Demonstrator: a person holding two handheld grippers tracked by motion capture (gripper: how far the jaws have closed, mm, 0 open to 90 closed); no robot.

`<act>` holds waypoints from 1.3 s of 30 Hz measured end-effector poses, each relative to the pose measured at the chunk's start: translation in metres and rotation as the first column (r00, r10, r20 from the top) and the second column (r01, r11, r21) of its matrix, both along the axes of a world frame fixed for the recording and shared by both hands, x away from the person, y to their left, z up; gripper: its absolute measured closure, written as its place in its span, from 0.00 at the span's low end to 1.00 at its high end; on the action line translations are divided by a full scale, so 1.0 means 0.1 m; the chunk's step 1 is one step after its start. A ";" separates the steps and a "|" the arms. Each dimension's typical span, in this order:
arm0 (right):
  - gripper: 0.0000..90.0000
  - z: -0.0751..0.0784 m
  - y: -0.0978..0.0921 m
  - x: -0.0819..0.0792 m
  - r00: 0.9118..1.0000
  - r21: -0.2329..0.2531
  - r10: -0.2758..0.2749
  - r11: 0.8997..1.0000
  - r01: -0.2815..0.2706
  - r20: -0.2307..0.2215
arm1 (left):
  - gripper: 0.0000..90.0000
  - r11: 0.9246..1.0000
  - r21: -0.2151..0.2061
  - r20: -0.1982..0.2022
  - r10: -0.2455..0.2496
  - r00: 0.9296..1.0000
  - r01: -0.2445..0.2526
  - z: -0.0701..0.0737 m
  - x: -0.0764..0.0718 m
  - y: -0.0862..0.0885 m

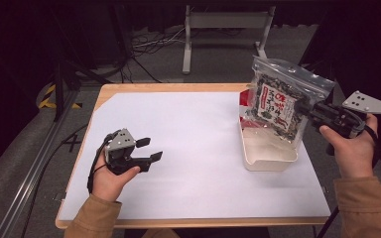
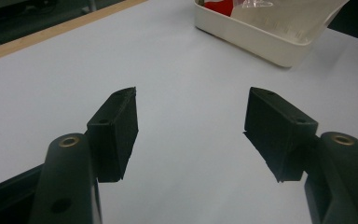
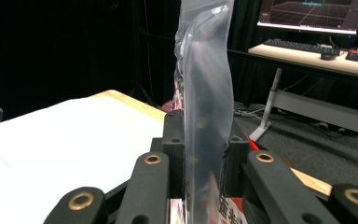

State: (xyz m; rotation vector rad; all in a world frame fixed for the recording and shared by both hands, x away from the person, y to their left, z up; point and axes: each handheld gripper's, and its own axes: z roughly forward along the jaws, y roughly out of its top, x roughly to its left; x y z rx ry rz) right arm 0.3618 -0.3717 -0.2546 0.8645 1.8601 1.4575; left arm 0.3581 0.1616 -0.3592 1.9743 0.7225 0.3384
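Note:
My right gripper (image 1: pixel 305 106) is shut on a clear plastic snack bag (image 1: pixel 280 101) with dark contents and a red-and-white label, holding it in the air above the white rectangular bin (image 1: pixel 270 158) at the table's right. In the right gripper view the bag (image 3: pixel 207 88) stands edge-on between the closed jaws of the right gripper (image 3: pixel 205 154). My left gripper (image 1: pixel 150 148) hovers open over the left part of the white tabletop (image 1: pixel 188 139), nothing between its jaws. In the left gripper view the left gripper (image 2: pixel 191 126) faces the bin (image 2: pixel 256 39) across the bare surface.
A red packet (image 2: pixel 219 7) lies inside the bin at its far end. The wooden table edge (image 1: pixel 168 88) frames the white sheet. Beyond the table are a grey metal stand (image 1: pixel 225 29), cables on the floor, and a desk with a monitor (image 3: pixel 314 14) and keyboard.

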 end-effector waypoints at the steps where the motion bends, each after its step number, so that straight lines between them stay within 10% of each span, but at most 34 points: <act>1: 0.85 0.00 0.00 0.00 1.000 0.000 0.000 1.000 0.000 0.000 | 0.39 1.000 0.000 0.000 0.000 1.000 0.000 0.00 0.00 0.00; 39: 0.85 -0.41 0.07 0.04 0.991 -0.052 0.013 0.998 -0.020 -0.133 | 0.37 1.000 0.008 -0.011 0.008 1.000 -0.008 -0.02 0.00 0.00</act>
